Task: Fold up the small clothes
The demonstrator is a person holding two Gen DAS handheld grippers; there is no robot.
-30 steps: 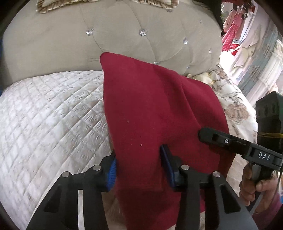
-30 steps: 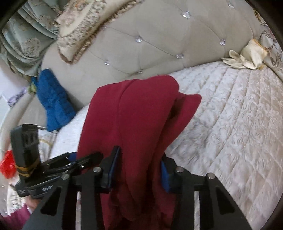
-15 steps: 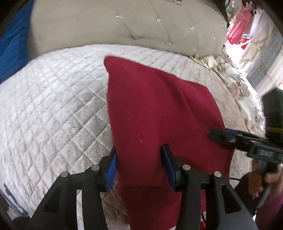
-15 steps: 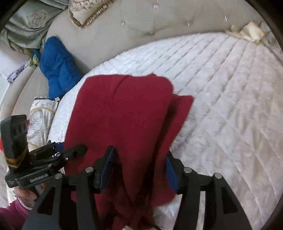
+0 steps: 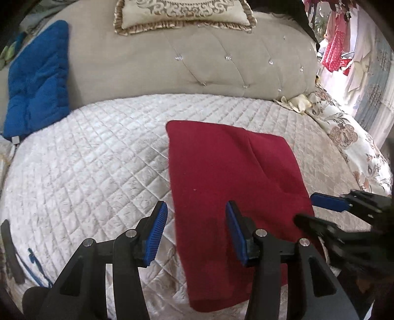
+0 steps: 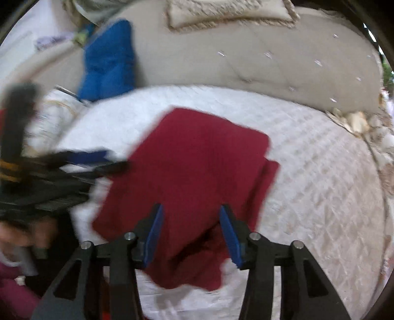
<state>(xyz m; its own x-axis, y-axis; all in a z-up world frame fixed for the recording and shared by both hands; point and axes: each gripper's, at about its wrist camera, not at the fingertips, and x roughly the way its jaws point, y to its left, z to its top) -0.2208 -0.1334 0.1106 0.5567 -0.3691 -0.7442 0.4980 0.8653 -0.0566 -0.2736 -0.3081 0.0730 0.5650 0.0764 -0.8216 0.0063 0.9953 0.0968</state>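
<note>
A dark red garment [image 5: 236, 187] lies folded flat on the white quilted bed [image 5: 93, 167]; it also shows in the right wrist view [image 6: 194, 177], with a second layer sticking out at its right edge. My left gripper [image 5: 195, 231] is open and empty, its fingers astride the garment's near left edge, above the cloth. My right gripper [image 6: 190, 236] is open and empty over the garment's near end. The right gripper also shows at the right of the left wrist view [image 5: 344, 216], and the left gripper, blurred, at the left of the right wrist view [image 6: 73, 172].
A beige tufted headboard [image 5: 197, 61] curves behind the bed, with a patterned cushion [image 5: 184, 12] on top. A blue cushion [image 5: 37, 78] leans at the left. A floral cover [image 5: 349, 137] lies at the right, with hanging clothes [image 5: 337, 54] beyond.
Both grippers lowered the red garment onto the bed, then opened and let it go. It now lies flat instead of hanging between the jaws.
</note>
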